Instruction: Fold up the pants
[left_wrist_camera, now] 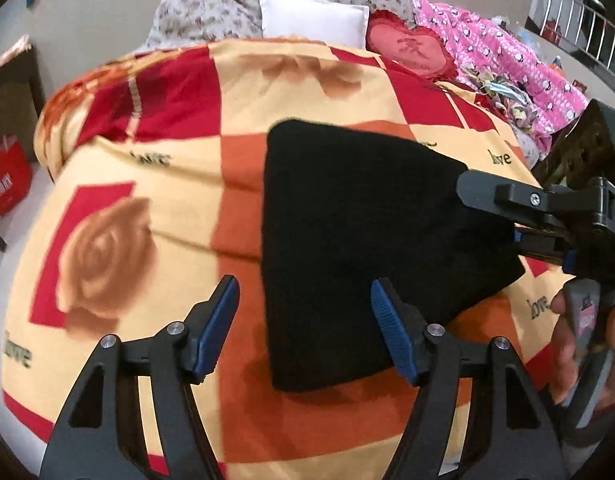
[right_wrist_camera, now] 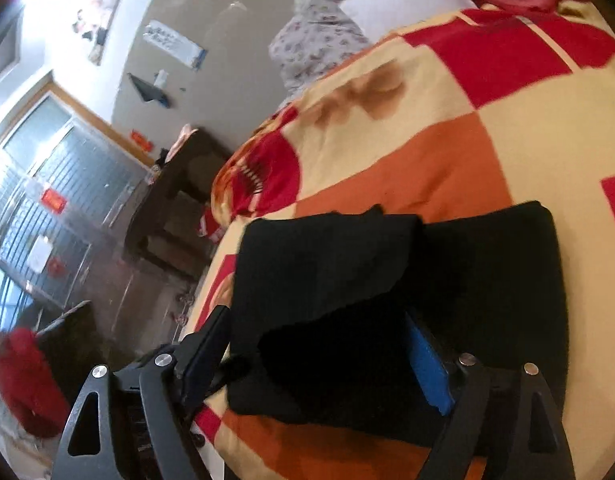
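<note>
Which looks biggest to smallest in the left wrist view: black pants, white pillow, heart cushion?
1. black pants, though nearest the camera
2. white pillow and heart cushion: look alike, not ranked.

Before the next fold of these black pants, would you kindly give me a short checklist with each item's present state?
1. Black fabric pants lie on the checked red-and-orange bedspread: ok.
2. Left tongs open, holding nothing: ok.
3. Right tongs around a raised layer of the pants: ok.
4. Right tongs actually clamped: cannot tell.
5. Fold edges aligned: cannot tell.
</note>
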A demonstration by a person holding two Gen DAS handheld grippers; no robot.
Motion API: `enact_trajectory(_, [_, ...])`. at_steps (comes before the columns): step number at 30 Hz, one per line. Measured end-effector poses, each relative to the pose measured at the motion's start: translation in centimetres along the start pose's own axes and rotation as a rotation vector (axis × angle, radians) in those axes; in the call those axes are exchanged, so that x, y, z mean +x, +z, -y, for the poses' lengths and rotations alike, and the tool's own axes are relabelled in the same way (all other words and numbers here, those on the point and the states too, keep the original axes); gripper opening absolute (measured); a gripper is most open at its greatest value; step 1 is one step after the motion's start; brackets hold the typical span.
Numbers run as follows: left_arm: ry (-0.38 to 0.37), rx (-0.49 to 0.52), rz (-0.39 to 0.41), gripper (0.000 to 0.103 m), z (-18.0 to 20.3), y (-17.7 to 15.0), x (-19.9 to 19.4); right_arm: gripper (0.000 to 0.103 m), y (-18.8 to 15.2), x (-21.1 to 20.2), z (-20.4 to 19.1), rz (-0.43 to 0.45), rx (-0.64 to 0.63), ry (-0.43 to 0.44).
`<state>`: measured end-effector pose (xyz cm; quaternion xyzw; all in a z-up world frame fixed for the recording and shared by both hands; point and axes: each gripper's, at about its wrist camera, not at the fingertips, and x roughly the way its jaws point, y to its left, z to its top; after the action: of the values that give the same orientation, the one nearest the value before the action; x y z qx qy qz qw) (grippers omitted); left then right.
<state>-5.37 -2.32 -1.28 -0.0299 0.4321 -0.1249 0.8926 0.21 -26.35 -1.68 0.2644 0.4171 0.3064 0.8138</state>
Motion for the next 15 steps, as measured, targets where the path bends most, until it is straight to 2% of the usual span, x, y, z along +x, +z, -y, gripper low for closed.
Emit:
enact_trajectory(2, [-0.008, -0.011, -0.001, 0.069, 0.2, 0.0, -0.1, 0.083, -0.4, 0.5, 0.2, -0.006, -0.013, -0.011])
enact_trajectory(3, [-0.005, -0.017, -0.004, 0.069, 0.2, 0.2, -0.1, 0.076, -0.6, 1.0, 0.1, -0.015, -0.046, -0.031])
enact_trajectory(4, [-0.002, -0.022, -0.004, 0.069, 0.2, 0.3, -0.3, 0.044, -0.6, 1.3, 0.0, -0.012, -0.066, -0.06])
enact_trajectory(5, [0.002, -0.027, -0.005, 0.069, 0.1, 0.4, -0.5, 0.03, -0.7, 1.3, 0.3, 0.006, -0.061, -0.083])
enact_trajectory(7, [0.011, -0.033, 0.018, 0.069, 0.1, 1.2, -1.5, 0.02, -0.5, 0.7, 1.0, 0.045, -0.029, -0.039])
enact_trajectory(10, [0.025, -0.003, 0.089, 0.069, 0.6, 2.9, -3.3, 0.016, -0.2, -0.7, -0.2, 0.073, -0.116, -0.084])
enact_trajectory(13, [0.047, 0.014, 0.105, 0.069, 1.5, 4.3, -3.4, 0.016, 0.4, -2.9, -1.1, 0.101, -0.196, -0.143])
enact_trajectory(15, [0.05, 0.028, 0.106, 0.069, 2.2, 4.8, -2.7, 0.015, 1.0, -4.5, 0.0, 0.119, -0.183, -0.185])
